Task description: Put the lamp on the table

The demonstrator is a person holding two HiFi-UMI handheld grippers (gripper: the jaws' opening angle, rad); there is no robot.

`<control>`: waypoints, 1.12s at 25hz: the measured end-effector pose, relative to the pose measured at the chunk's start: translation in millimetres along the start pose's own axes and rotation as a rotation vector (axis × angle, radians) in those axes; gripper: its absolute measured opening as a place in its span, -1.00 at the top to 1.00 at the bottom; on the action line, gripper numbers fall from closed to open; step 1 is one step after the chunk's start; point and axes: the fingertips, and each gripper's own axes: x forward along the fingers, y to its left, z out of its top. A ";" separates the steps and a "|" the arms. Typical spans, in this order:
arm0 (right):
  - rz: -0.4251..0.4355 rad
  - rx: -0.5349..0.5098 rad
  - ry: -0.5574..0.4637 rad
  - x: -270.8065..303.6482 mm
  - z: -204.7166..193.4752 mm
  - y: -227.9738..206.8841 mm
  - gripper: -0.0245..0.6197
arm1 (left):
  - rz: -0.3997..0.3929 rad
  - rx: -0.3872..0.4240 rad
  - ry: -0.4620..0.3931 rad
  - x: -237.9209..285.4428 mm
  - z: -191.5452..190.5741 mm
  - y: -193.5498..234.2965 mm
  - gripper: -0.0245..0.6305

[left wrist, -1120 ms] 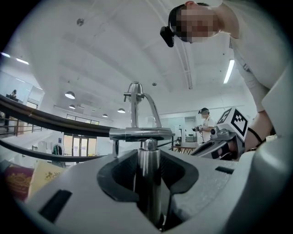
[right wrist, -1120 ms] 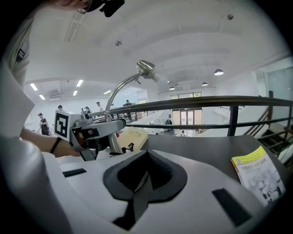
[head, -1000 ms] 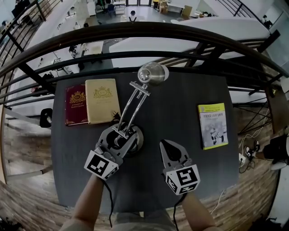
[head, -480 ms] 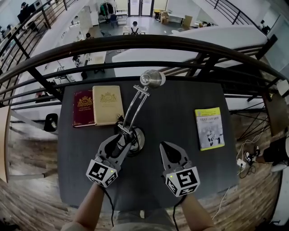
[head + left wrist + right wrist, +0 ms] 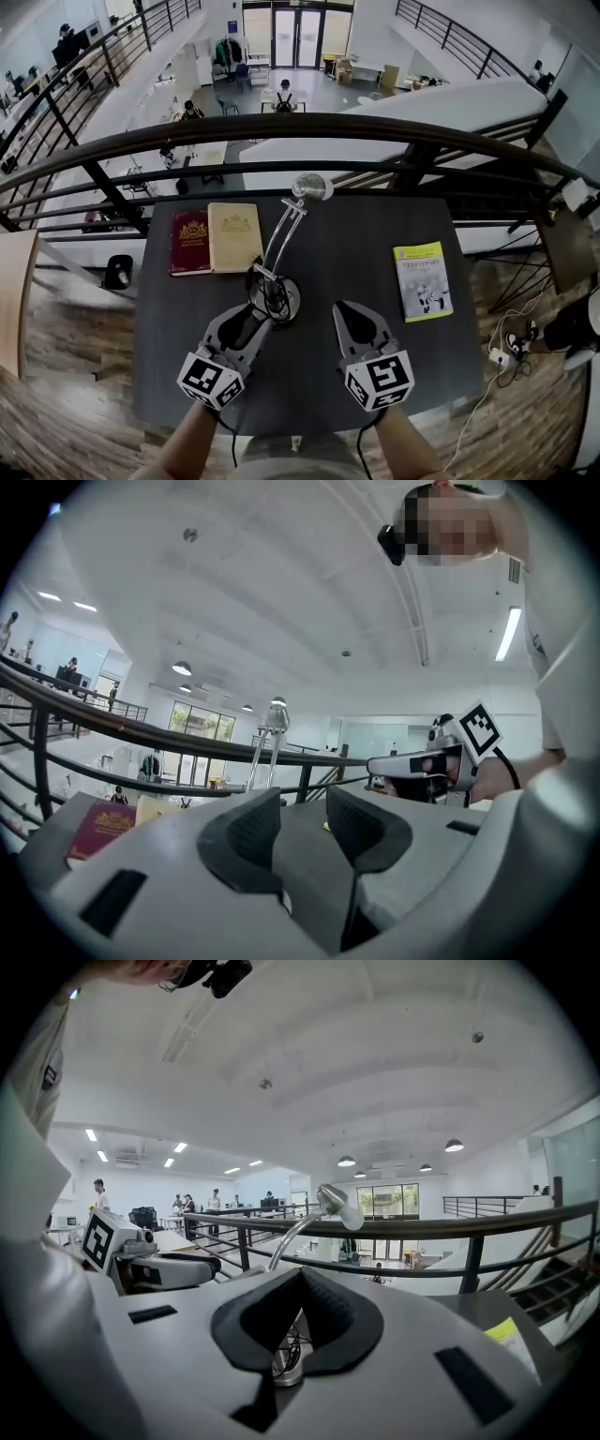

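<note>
head view, with both gripper views. the lamp [image 5: 275, 298] stands upright on the dark desk [image 5: 356, 244]. its round base, with a cord coiled on it, sits left of the desk's middle, and its twin-rod arm leans away and to the right, up to the metal head near the far edge, below the railing [image 5: 300, 127]. my left gripper [image 5: 251, 319] lies on the near side of the base, just beside it. its jaws stand wide apart with nothing between them, and i cannot tell whether a tip touches the base. my right gripper [image 5: 345, 314] hovers to the right of the base, apart from it, its jaws brought together at the tips and empty. at far left a red book [image 5: 190, 243] and a cream book [image 5: 234, 237] lie side by side. a yellow-green booklet [image 5: 422, 281] lies at the right, well apart from the lamp.
</note>
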 end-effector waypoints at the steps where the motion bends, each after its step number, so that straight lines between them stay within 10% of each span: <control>1: 0.000 -0.006 -0.011 -5.3 7.0 1.4 0.92 | 0.000 0.007 -0.004 -4.3 8.8 -3.9 0.44; 20: 0.119 -0.075 -0.186 -120.1 104.7 61.7 0.93 | -0.027 0.122 -0.053 -72.1 112.2 -103.7 0.52; 28: 0.134 -0.099 -0.189 -140.8 106.2 78.2 0.93 | 0.021 0.162 -0.097 -95.5 119.4 -110.9 0.91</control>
